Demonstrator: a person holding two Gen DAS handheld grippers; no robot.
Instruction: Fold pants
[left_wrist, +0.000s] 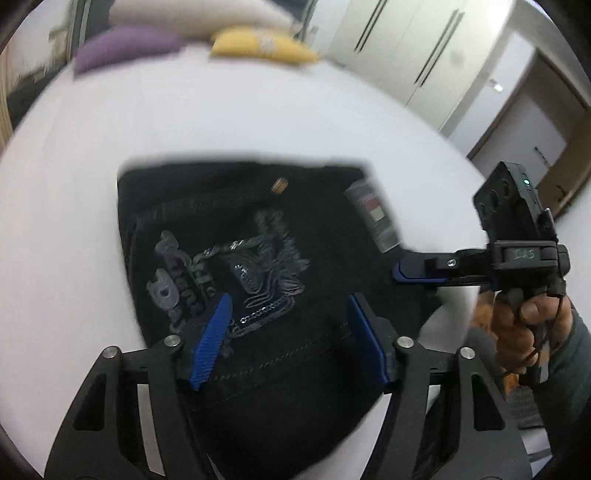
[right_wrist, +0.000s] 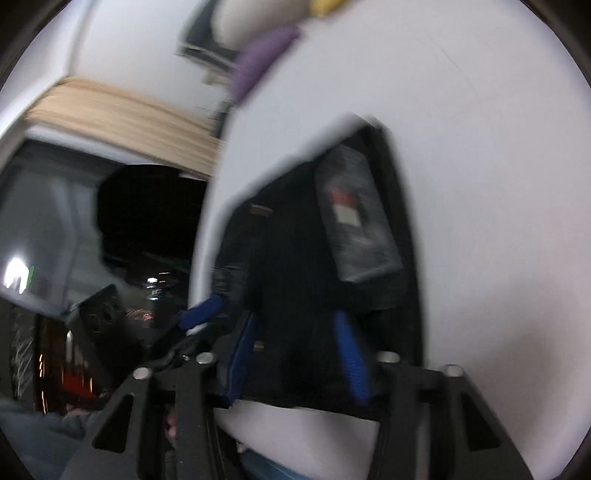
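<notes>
One pair of black pants (left_wrist: 258, 266), folded, on a white bed (left_wrist: 258, 122).
Two grippers: left gripper (left_wrist: 291, 336) fingers spread, released over the pants; right gripper (right_wrist: 299, 354) fingers straddle the pants' edge, grip unclear. Beyond the pants, two pillows: purple (left_wrist: 125, 51), yellow (left_wrist: 258, 46).

Home bedroom: white bed (left_wrist: 221, 122) with purple pillow (left_wrist: 122, 50) and yellow pillow (left_wrist: 258, 46), tall white wardrobe (left_wrist: 406, 48), wooden door (left_wrist: 554, 162).
</notes>
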